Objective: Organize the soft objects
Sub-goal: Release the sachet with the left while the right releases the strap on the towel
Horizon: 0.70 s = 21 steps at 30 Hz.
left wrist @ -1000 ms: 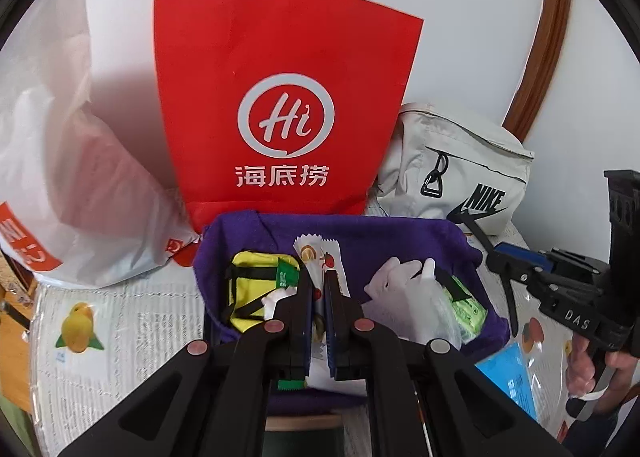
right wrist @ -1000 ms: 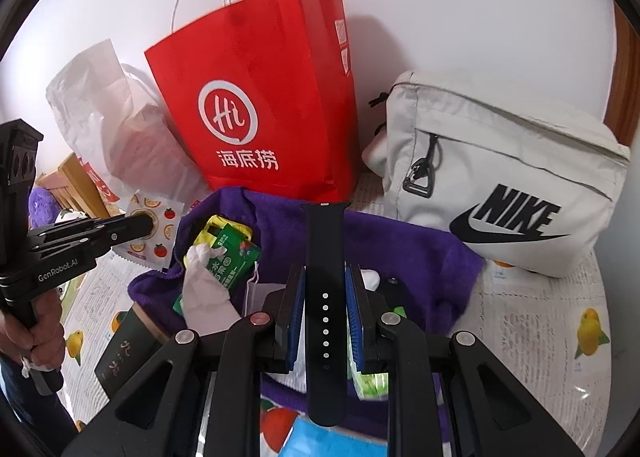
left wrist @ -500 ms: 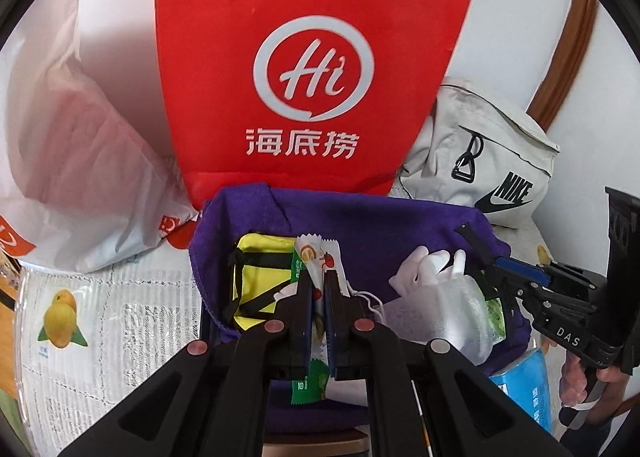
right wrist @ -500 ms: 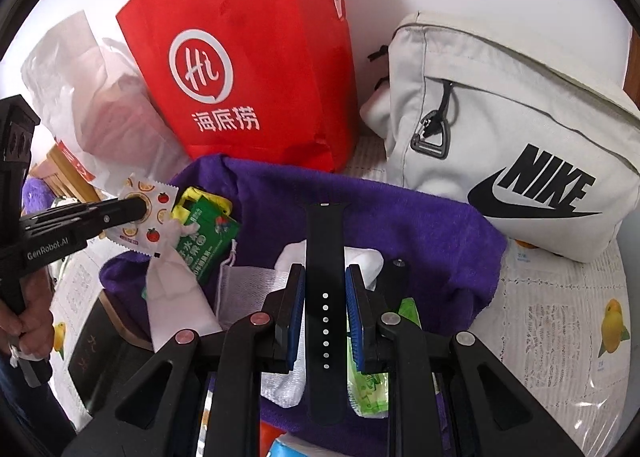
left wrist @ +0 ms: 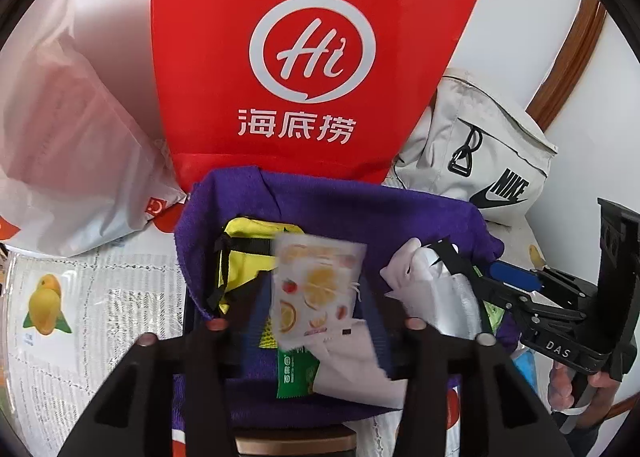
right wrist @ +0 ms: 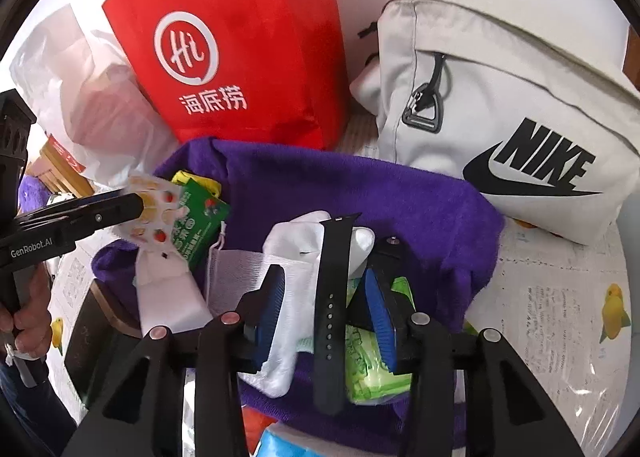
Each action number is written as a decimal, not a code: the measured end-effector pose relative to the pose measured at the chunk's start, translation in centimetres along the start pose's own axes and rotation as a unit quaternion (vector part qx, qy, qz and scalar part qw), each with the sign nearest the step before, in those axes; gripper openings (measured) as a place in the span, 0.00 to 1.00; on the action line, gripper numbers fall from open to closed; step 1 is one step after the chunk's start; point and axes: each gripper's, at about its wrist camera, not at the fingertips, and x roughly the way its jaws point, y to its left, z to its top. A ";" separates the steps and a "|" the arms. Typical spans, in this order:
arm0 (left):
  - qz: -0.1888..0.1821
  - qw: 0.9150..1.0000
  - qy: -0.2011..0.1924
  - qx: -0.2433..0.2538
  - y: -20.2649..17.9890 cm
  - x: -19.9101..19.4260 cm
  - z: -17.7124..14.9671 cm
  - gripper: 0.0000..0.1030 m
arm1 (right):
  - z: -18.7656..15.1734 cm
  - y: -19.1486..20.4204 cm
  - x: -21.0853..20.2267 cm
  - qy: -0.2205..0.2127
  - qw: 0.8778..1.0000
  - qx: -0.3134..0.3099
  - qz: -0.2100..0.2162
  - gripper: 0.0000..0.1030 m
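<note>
A purple towel-lined box (left wrist: 360, 209) (right wrist: 360, 185) holds soft items: a yellow pouch (left wrist: 244, 253), a green packet (left wrist: 296, 373) (right wrist: 200, 225), a white glove (left wrist: 420, 277) (right wrist: 304, 241) and a green tissue pack (right wrist: 368, 361). My left gripper (left wrist: 312, 317) is open; a fruit-print sachet (left wrist: 316, 289) (right wrist: 154, 209) is blurred between its fingers, falling over the box. My right gripper (right wrist: 330, 297) is open above the box; the black watch strap (right wrist: 332, 305) lies loose between its blue pads (right wrist: 272, 305).
A red paper bag (left wrist: 312, 69) (right wrist: 240, 57) stands behind the box. A white plastic bag (left wrist: 68, 145) is at the left, a grey Nike bag (right wrist: 520, 117) (left wrist: 480, 161) at the right. The fruit-print tablecloth (left wrist: 80, 297) covers the table.
Both grippers opened. The left let go of the sachet, which is dropping into the box. The right let go of the watch strap. Both moved closer over the box.
</note>
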 end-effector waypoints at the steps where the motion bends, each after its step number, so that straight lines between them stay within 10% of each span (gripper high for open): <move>1: 0.002 1.000 -0.001 0.001 -0.1 -0.2 0.0 0.46 | 0.0 0.0 -0.2 -0.001 1.000 0.001 0.000 0.41; 21: 0.070 0.997 -0.013 0.015 -4.0 -9.6 -5.1 0.83 | -6.1 3.0 -10.1 -0.029 0.999 0.031 -0.007 0.53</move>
